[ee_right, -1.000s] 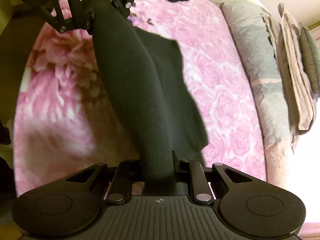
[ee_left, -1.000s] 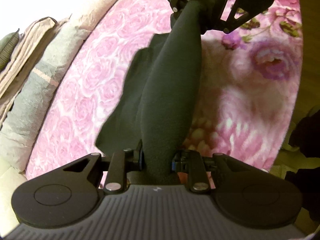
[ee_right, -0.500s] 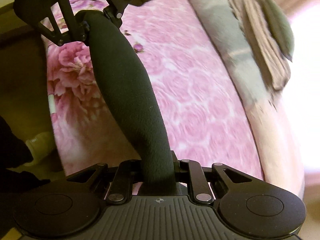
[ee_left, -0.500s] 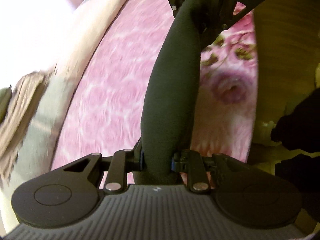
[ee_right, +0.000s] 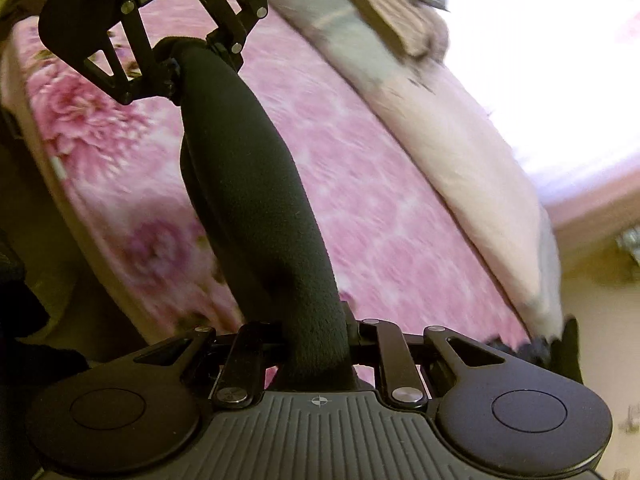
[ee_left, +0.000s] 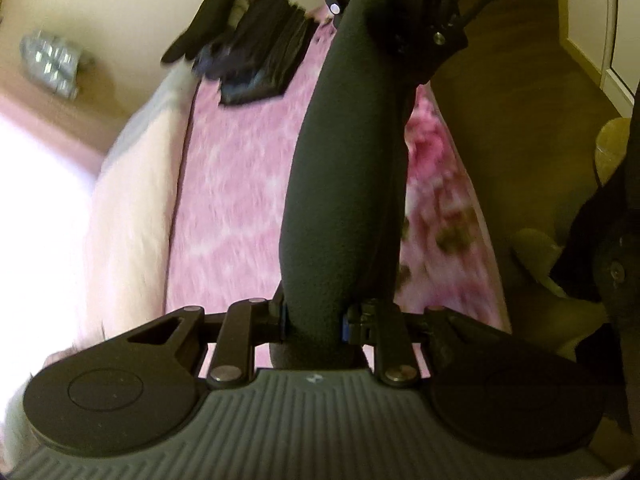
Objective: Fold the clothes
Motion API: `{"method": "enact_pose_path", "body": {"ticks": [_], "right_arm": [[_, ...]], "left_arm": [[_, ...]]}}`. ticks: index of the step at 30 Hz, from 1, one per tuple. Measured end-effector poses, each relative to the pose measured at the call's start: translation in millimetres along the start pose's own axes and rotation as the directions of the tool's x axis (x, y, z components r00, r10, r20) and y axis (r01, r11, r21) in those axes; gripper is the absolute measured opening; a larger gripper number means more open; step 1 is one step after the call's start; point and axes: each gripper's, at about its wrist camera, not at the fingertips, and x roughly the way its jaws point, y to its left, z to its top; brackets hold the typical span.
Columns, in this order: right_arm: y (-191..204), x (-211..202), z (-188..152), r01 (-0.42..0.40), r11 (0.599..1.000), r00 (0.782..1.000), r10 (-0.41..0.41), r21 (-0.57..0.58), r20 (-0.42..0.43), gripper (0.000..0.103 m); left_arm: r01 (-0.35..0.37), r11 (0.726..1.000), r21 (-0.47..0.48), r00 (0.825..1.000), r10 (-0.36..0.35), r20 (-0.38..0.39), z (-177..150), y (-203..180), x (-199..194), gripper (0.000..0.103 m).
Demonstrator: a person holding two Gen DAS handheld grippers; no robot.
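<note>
Spanning both hand-held grippers, dark garment (ee_left: 344, 184), bunched into a thick roll, stretched taut above pink floral bedspread (ee_left: 236, 200); left hand-held gripper (ee_left: 314, 320) clamped narrowly on one end; right hand-held gripper (ee_right: 316, 332) clamped narrowly on the other; stack of dark folded clothes (ee_left: 260, 56) at far end of bed; pale pillows (ee_right: 400, 20) along the bed's edge

Pink floral blanket (ee_left: 240, 200) beside pale quilt (ee_right: 460, 152)

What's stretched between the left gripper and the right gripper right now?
A bunched dark garment runs taut from the left gripper to the right gripper, clamped at both ends above the pink floral bedspread. Both wrist views show it.
</note>
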Motion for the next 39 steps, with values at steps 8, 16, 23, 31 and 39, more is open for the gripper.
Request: {"method": "enact_pose_path", "body": {"ticks": [8, 16, 23, 31, 39], "right_arm": [[-99.7, -36.8, -82.4, 0.123, 0.991, 0.992, -0.123, 0.043, -0.008, 0.016], [-218.1, -64.5, -115.5, 0.311, 0.946, 0.95, -0.313, 0.091, 0.004, 0.016], [-306.1, -86.0, -140.4, 0.452, 0.878, 0.892, -0.45, 0.157, -0.051, 0.016], [-411.8, -104.3, -194.4, 0.538, 0.826, 0.843, -0.53, 0.166, -0.095, 0.016], [-544.8, -68.3, -310.3, 0.53, 0.841, 0.847, -0.532, 0.107, -0.013, 0.016]], "left_arm": [[-0.084, 0.994, 0.074, 0.992, 0.077, 0.1, 109.8, 48.3, 30.1, 0.019], [-0.237, 0.958, 0.16, 0.954, 0.198, 0.226, 173.2, 146.3, 51.6, 0.019], [-0.34, 0.917, 0.21, 0.901, 0.253, 0.353, 229.3, 225.2, 73.5, 0.019], [-0.374, 0.906, 0.2, 0.87, 0.267, 0.415, 305.9, 289.8, 125.0, 0.019], [-0.427, 0.896, 0.123, 0.863, 0.362, 0.352, 418.2, 361.7, 223.0, 0.019]]}}
